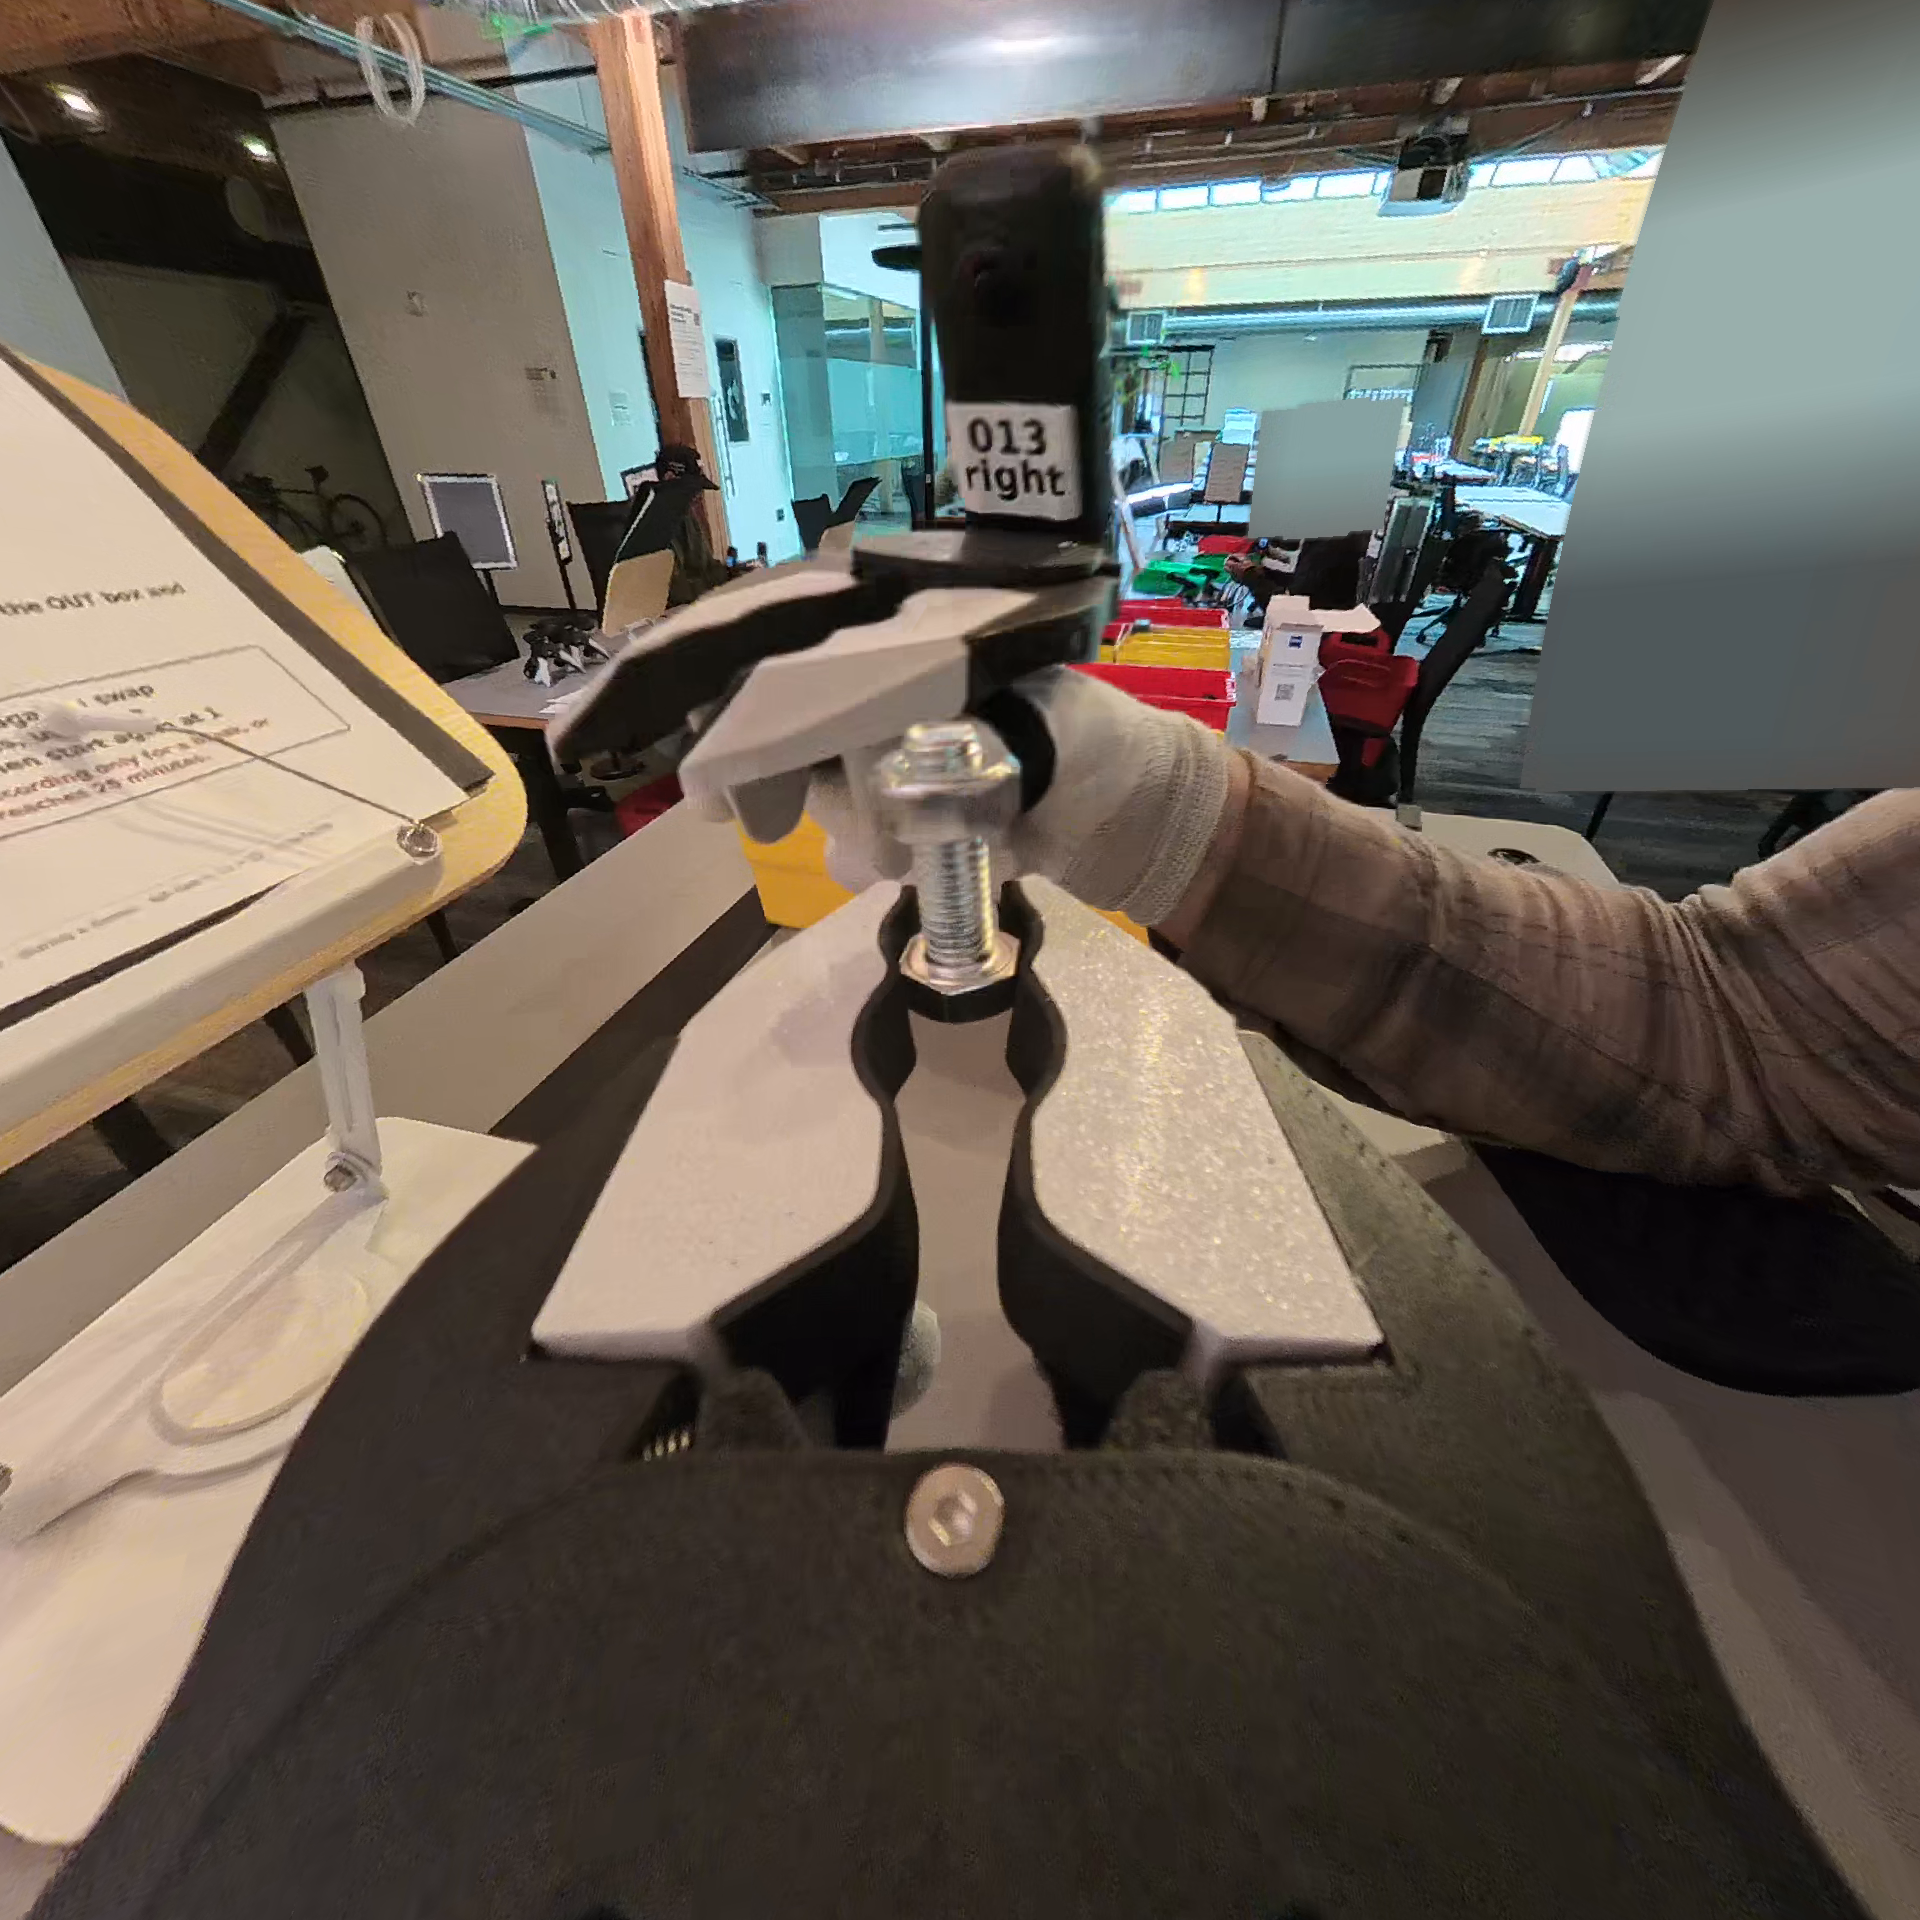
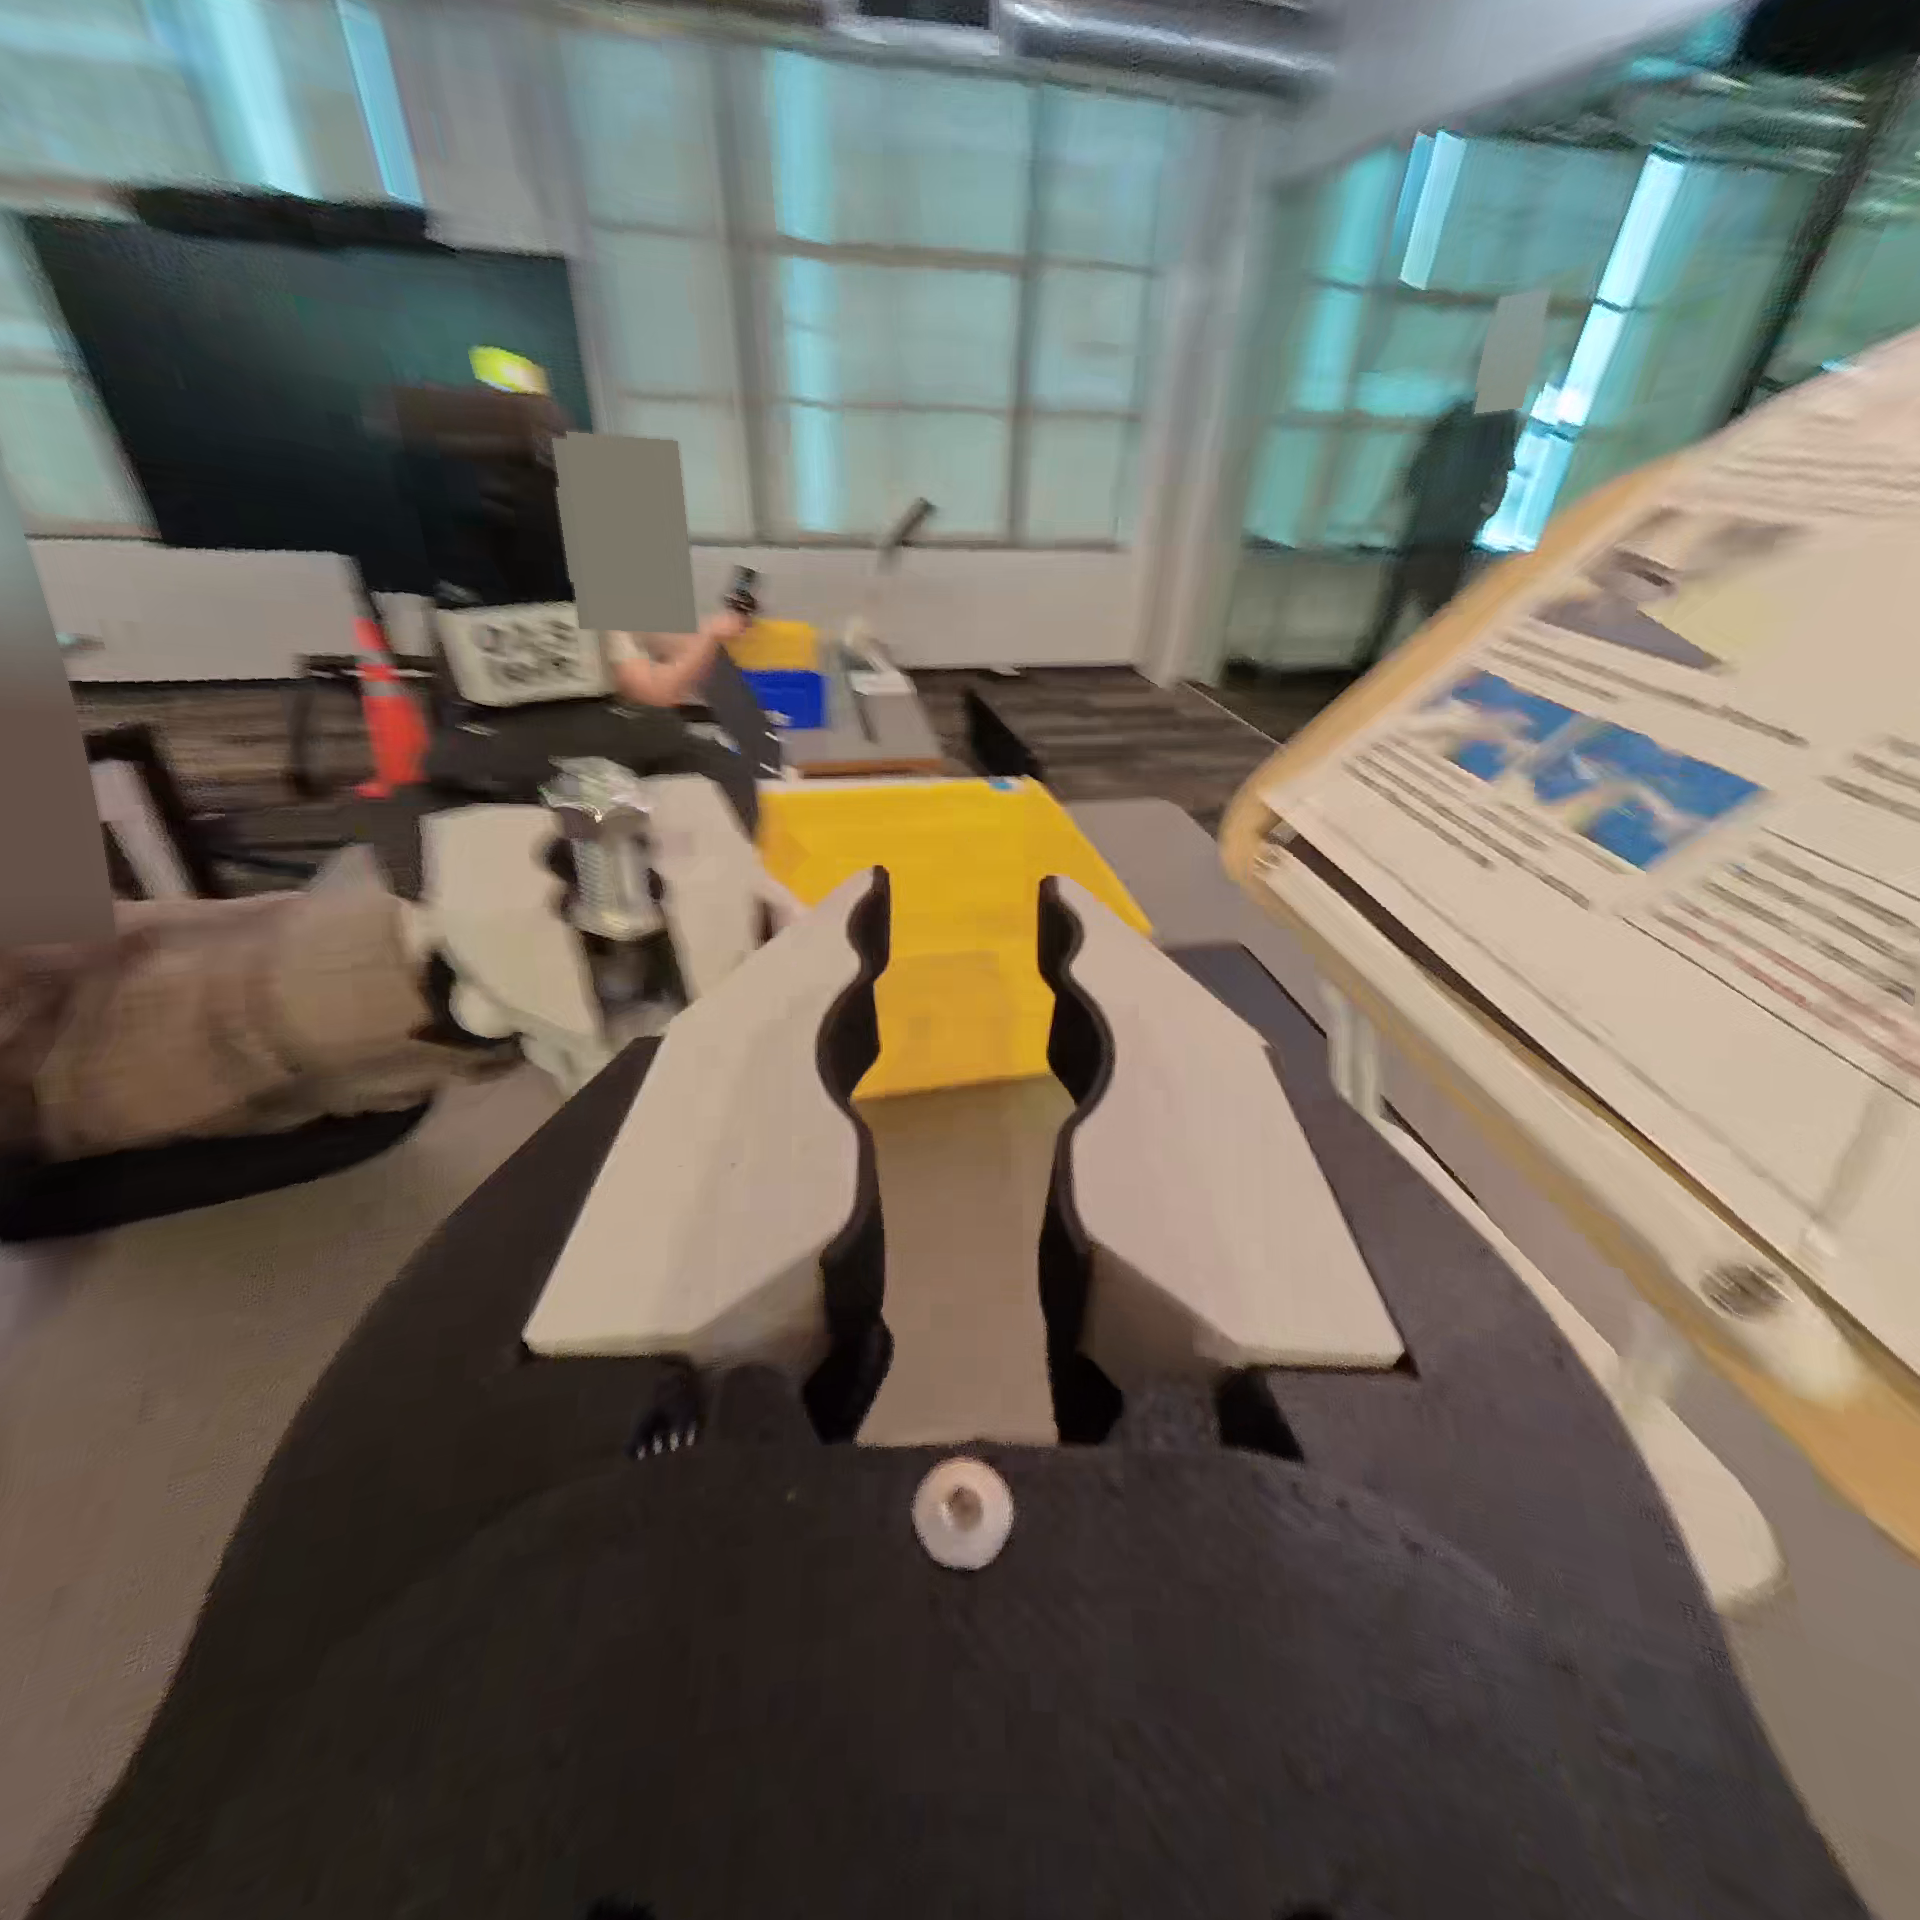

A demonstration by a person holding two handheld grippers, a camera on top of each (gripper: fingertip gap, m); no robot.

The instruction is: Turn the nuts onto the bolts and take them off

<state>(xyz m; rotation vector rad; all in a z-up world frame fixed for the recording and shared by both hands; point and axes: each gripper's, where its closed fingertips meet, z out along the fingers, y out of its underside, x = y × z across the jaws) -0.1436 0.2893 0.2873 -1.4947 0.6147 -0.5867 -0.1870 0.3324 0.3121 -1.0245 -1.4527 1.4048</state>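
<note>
Bright daylight; right view motion-blurred.

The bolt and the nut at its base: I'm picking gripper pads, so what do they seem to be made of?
The bolt looks like bright plated steel, likely zinc: silvery, with sharp glints on thread and flanged head. The nut, clamped in the left hand-held gripper, shows the same shiny silver finish on its flats. Probably hard, smooth metal; the exact alloy cannot be told.

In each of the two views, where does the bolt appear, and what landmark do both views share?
Left wrist view: the bolt stands upright at centre, with its lower end, where a nut sits, held between the left claw tips.
Right wrist view: blurred, at middle left, in the far claw.
Shared landmark: the yellow bin, behind the bolt in the left view.
</note>
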